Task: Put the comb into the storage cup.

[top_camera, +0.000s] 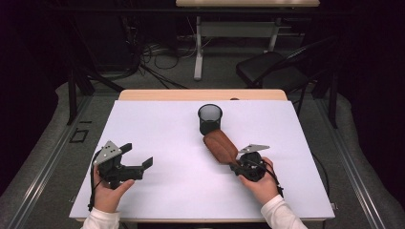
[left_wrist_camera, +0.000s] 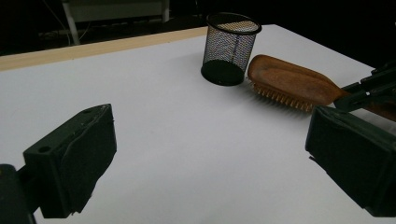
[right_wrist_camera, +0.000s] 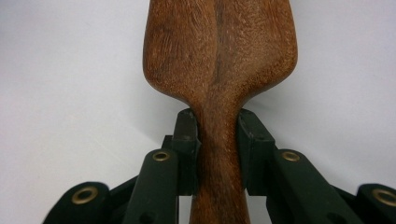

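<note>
A brown wooden hairbrush (top_camera: 220, 146) lies bristles down on the white table, its head next to a black mesh cup (top_camera: 210, 118). My right gripper (top_camera: 236, 165) is shut on the brush's narrow handle (right_wrist_camera: 218, 140), both pads pressing its sides. The brush (left_wrist_camera: 292, 82) and the cup (left_wrist_camera: 229, 47) also appear in the left gripper view, with the bristles visible under the head. At the table's left my left gripper (top_camera: 138, 154) stands open, nothing between its wide-apart jaws, well away from the brush.
The white sheet (top_camera: 162, 129) covers the wooden table, whose far edge (top_camera: 200, 94) shows bare. Beyond it are a black chair (top_camera: 272, 69), a desk leg (top_camera: 197, 47) and cables on the floor.
</note>
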`<action>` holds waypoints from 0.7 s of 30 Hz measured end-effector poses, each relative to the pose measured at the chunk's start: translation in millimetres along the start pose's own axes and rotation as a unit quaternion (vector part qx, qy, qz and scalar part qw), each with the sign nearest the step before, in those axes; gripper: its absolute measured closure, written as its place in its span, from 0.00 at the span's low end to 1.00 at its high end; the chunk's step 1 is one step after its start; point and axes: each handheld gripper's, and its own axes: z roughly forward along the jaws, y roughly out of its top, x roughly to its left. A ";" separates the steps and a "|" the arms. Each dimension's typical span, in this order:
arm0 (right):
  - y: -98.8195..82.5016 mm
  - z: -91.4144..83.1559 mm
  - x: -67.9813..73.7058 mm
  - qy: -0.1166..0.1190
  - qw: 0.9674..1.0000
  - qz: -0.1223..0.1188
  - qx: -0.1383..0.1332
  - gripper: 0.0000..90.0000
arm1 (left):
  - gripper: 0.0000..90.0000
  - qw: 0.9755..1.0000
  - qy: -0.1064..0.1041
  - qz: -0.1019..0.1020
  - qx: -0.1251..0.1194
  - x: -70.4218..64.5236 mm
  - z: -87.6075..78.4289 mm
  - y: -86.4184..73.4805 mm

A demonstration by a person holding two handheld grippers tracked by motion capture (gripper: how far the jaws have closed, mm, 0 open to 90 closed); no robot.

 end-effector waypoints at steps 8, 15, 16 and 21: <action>0.8 -8.7 0.0 0.015 1.000 0.007 -0.010 0.80 | 0.02 1.000 0.000 0.000 0.001 -0.2 0.4 -0.2; 2.3 -15.6 4.5 0.020 0.999 -0.004 -0.028 0.80 | 0.02 1.000 0.000 0.000 0.002 -0.7 0.8 -0.2; 2.5 -16.2 4.9 0.021 0.999 -0.007 -0.029 0.80 | 0.02 1.000 -0.001 0.000 0.002 -0.7 0.9 -0.3; 3.0 -17.7 6.1 0.022 0.999 -0.012 -0.036 0.80 | 0.02 1.000 0.000 0.000 0.002 -0.6 0.7 -0.3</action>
